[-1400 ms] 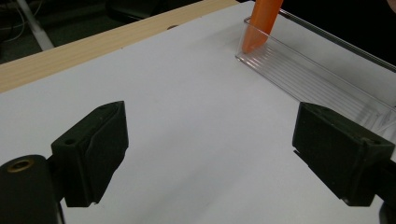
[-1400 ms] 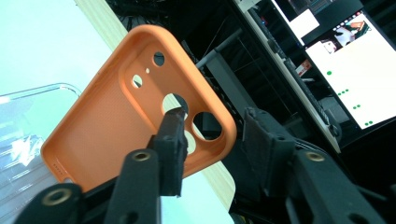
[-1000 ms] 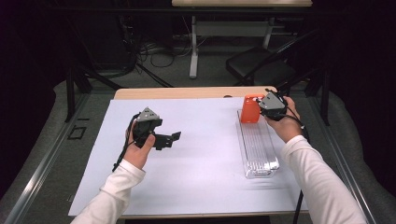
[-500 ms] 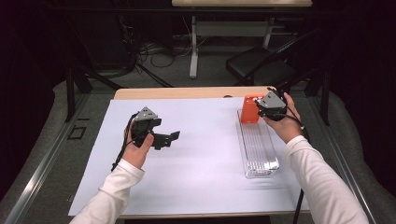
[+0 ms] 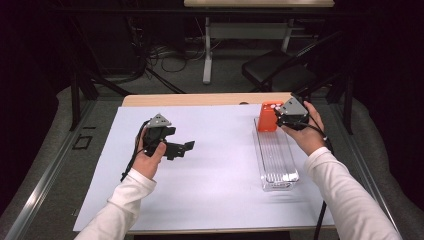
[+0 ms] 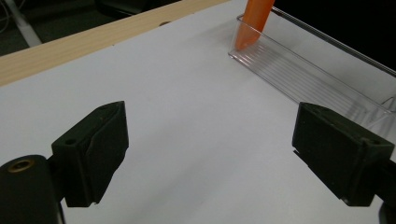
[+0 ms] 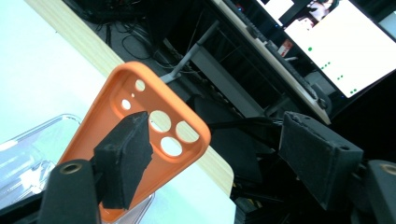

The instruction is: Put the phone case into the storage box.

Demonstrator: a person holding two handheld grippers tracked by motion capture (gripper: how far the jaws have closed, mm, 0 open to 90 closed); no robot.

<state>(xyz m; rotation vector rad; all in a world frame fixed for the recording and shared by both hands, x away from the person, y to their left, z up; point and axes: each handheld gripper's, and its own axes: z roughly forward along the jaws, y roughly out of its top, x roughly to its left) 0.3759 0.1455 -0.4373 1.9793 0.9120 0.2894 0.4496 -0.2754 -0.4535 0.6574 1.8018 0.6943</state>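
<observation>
One white sheet [image 5: 215, 175] covers nearly the whole worktop [image 5: 200, 99], leaving a strip of bare wood along the far edge. Near the right edge of the sheet lies a long clear plastic tray [image 5: 276, 162], its ribbed floor running from the front toward the far right corner. At the far end of that tray stands an orange phone case [image 5: 268, 117], upright and leaning a little, its lower end down inside the tray. In the right gripper view the case [image 7: 140, 135] is a soft-looking shell with rounded corners, a raised rim and a cluster of round camera holes near its upper end, its hollow inner side turned to the camera. The right gripper [image 5: 286, 116] hangs at the case, close to the far right corner; its jaws have just been opening and now stand wide, one pad in front of the case's inner face and the other well off to the side, so nothing is clamped. The left gripper [image 5: 179, 148] hovers over the left half of the sheet, well apart from the tray, jaws spread wide with only bare sheet between them.
</observation>
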